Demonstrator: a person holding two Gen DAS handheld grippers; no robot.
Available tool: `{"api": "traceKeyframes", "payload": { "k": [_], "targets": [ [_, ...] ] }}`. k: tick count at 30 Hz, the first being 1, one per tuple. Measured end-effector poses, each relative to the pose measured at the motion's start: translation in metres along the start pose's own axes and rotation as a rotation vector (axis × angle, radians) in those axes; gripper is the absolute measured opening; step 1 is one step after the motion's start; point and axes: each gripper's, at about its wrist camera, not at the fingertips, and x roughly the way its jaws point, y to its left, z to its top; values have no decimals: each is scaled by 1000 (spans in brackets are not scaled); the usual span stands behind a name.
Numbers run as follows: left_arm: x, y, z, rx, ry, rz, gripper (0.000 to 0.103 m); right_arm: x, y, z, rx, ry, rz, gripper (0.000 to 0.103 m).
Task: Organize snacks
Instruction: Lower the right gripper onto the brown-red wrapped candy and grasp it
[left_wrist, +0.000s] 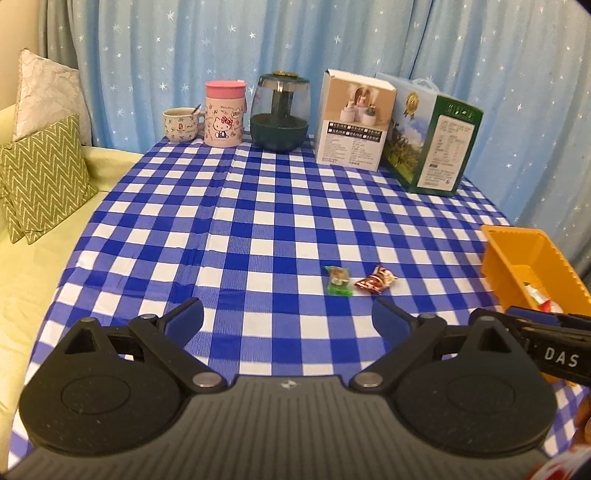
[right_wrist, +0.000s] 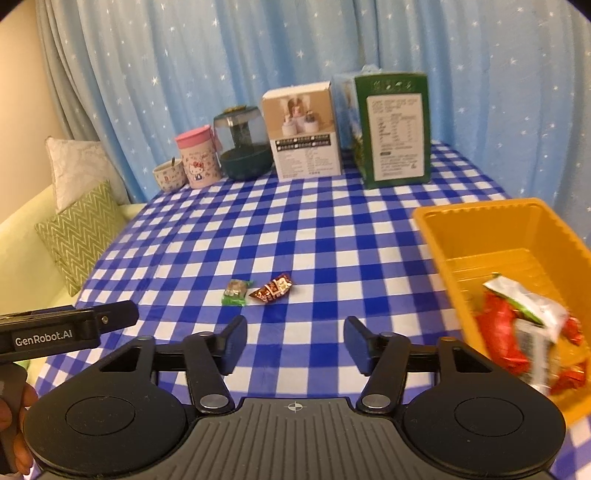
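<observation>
near the surface's front edge, both the left gripper (left_wrist: 287, 320) and right gripper (right_wrist: 295, 341) hover with jaws apart and empty before two wrapped snacks (right_wrist: 258, 291), beside a yellow bin (right_wrist: 480, 221).

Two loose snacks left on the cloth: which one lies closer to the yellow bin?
The red-brown wrapped one, on the bin's side; the green-edged packet lies just beyond it, toward the sofa.

Far ahead of the fingers, a small flowered cup (left_wrist: 180, 124), a pink-lidded cartoon cat tin (left_wrist: 223, 114), a round dark green glass jar (left_wrist: 279, 111), a white cardboard box (left_wrist: 352, 120) and a tall green carton (left_wrist: 436, 140) stand in a row on the blue checked cloth (left_wrist: 236, 229). A green zigzag pillow (left_wrist: 40, 173) lies far left.
</observation>
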Motion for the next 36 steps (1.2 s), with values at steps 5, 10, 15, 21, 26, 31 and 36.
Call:
{"api": "traceKeyframes", "payload": {
  "k": [5, 10, 15, 21, 26, 31, 36],
  "targets": [
    [36, 8, 2, -1, 12, -2, 97, 42, 1, 2, -3, 30, 6, 45],
    [61, 19, 8, -28, 18, -12, 97, 75, 0, 4, 10, 54, 14, 44],
    [76, 27, 16, -33, 4, 1, 97, 105, 1, 9, 24, 63, 21, 43],
    [85, 34, 17, -46, 17, 11, 97, 135, 2, 16, 82, 53, 18, 43],
    [87, 32, 16, -34, 27, 0, 97, 149, 6, 20, 106, 46, -16, 43],
    [89, 29, 15, -27, 31, -8, 97, 157, 19, 20, -1, 46, -60, 32],
    [93, 22, 13, -8, 41, -36, 97, 151, 21, 10, -115, 43, -65, 25]
  ]
}}
